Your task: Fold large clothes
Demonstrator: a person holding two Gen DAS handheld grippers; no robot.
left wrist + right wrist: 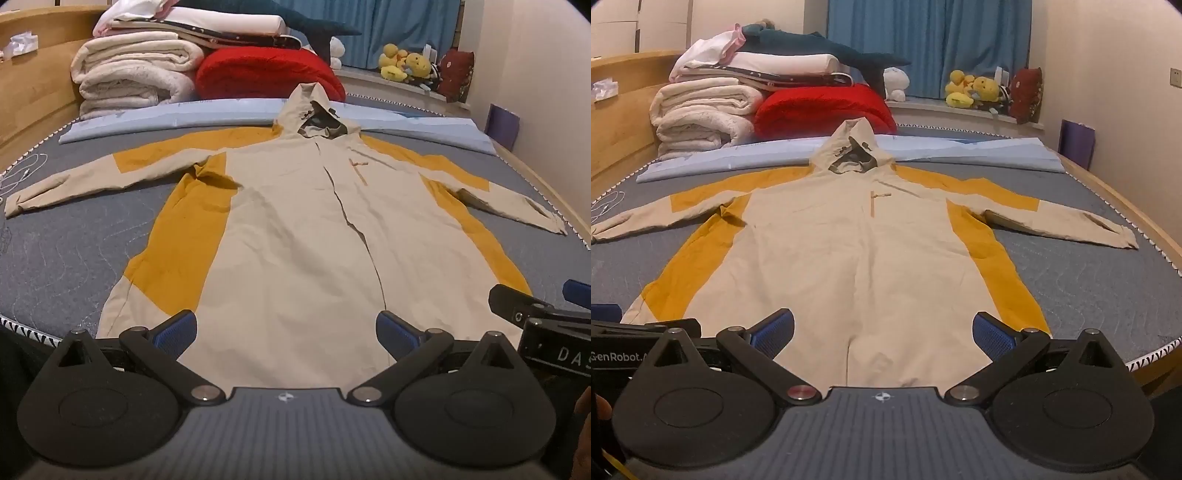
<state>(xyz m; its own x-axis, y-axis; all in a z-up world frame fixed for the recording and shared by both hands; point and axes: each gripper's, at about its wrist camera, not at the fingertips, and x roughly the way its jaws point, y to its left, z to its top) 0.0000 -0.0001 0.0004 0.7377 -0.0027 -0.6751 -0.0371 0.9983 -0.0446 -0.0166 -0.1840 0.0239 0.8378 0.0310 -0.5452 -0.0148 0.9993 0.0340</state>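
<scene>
A beige and mustard hooded jacket [295,229] lies spread flat, front up, on the grey mattress [55,251], sleeves out to both sides and hood at the far end. It also shows in the right wrist view [857,251]. My left gripper [286,332] is open and empty, just above the jacket's hem. My right gripper [884,334] is open and empty, also over the hem. The right gripper shows at the right edge of the left wrist view [546,321].
Folded white blankets [136,70], a red cushion [266,74] and a light blue pad [207,114] lie at the far end of the bed. A wooden headboard [33,96] runs along the left. Plush toys [975,90] sit on the window ledge. A white cable [22,173] lies at the left.
</scene>
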